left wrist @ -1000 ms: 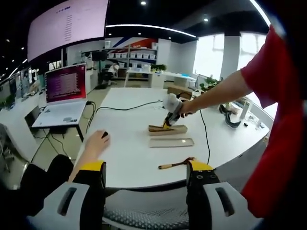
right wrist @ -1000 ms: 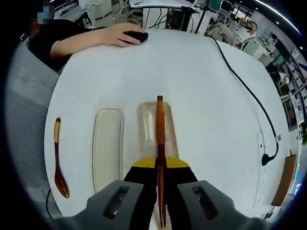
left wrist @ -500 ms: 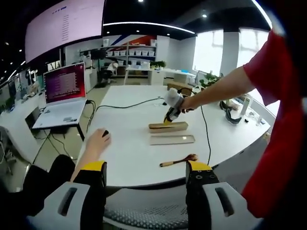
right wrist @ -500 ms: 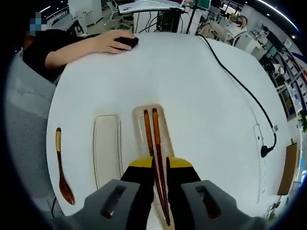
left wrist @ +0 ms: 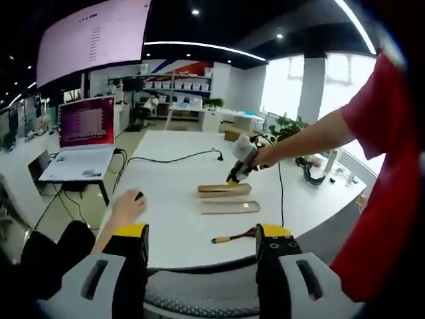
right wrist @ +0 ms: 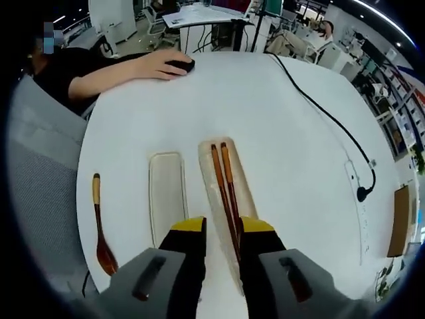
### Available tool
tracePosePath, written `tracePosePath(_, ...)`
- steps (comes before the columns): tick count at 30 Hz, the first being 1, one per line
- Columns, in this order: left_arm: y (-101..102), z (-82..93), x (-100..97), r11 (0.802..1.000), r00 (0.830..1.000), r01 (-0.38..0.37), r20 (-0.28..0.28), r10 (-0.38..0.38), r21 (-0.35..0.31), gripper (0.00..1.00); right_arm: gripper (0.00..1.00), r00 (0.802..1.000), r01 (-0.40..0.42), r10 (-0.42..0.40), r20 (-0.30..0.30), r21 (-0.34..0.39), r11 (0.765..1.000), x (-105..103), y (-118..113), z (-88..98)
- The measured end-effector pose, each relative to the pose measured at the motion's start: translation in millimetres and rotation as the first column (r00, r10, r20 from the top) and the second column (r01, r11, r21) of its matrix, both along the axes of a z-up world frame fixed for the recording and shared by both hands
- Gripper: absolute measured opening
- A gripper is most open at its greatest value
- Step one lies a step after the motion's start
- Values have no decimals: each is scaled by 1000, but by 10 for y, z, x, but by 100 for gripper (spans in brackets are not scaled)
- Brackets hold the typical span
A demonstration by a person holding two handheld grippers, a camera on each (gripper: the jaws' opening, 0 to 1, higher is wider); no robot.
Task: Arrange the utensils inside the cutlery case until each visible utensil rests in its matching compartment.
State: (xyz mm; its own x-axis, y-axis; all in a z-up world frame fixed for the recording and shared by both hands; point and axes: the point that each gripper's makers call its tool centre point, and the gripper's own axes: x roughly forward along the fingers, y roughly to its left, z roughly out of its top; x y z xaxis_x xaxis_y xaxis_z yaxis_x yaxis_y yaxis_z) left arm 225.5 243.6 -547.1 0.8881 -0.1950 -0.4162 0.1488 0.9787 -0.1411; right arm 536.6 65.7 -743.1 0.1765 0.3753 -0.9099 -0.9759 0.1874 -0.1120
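So we're hovering the right tongs (right wrist: 221, 240) with jaws apart, gripping nothing, right over the near end of the case tray (right wrist: 214, 193). Both chopsticks (right wrist: 226, 186) are lying side by side in it. Just left of the tongs the case lid (right wrist: 166, 199) is sitting, spoon (right wrist: 101, 229) further left on the worktop (right wrist: 279, 146). Our left tongs (left wrist: 201, 234) are hanging wide, holding nothing.

Left gripper view sits back and low, off the near edge of the white table (left wrist: 172, 219), facing across the office. Right gripper view looks down close over the cutlery case (right wrist: 229, 199). Both catch the case, probably the same wooden spoon (right wrist: 101, 229) too.
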Motion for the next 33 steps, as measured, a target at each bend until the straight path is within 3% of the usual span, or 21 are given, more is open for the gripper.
tracePosePath(2, 29, -22, 0, 1000, 1000, -5, -8, 5, 12, 75, 15, 1000, -15, 15, 5, 2, 1000, 5, 0, 26)
tracePosePath(6, 75, -21, -8, 1000, 1000, 3, -2, -3, 28, 75, 15, 997, -78, 78, 5, 2, 997, -94, 24, 121)
tracePosePath(8, 115, -26, -11, 1000, 1000, 4, 1, -4, 27, 75, 11, 996, -85, 85, -25, 9, 996, -198, 14, 125)
tracePosePath(12, 251, -84, -68, 999, 1000, -6, -15, 6, 35, 67, 9, 995, -93, 91, -41, -33, 995, -301, -107, -8)
tracePosePath(16, 362, -100, -123, 999, 999, -32, -8, 32, 12, 74, 10, 995, -95, 94, -43, -21, 995, -352, -141, -63)
tracePosePath(17, 395, -77, -135, 999, 999, -47, 10, 47, -8, 76, 10, 995, -89, 88, -48, -15, 996, -385, -144, -70)
tracePosePath(18, 400, 19, -111, 996, 995, -61, 73, 66, -69, 79, 10, 995, -87, 86, -59, -11, 996, -418, -154, -85)
tracePosePath(19, 403, 67, -107, 991, 992, -66, 98, 77, -116, 82, 11, 994, -86, 85, -62, -12, 996, -439, -162, -95)
tracePosePath(21, 436, 39, -138, 985, 993, -76, 73, 89, -154, 86, 13, 995, -79, 78, -63, -17, 997, -457, -186, -112)
tracePosePath(24, 543, -39, -158, 991, 993, -96, 60, 102, -92, 84, 16, 996, -63, 62, -66, -20, 998, -522, -203, -93)
tracePosePath(27, 561, -64, -166, 990, 993, -97, 59, 104, -100, 83, 18, 996, -67, 68, -65, 15, 998, -651, -144, -38)
tracePosePath(30, 580, -192, -201, 995, 996, -88, 16, 89, -52, 80, 19, 992, -110, 111, -65, 15, 994, -794, -105, -60)
tracePosePath(33, 557, -213, -224, 994, 997, -73, 8, 74, -76, 81, 21, 987, -148, 148, -63, 1, 989, -948, -80, -117)
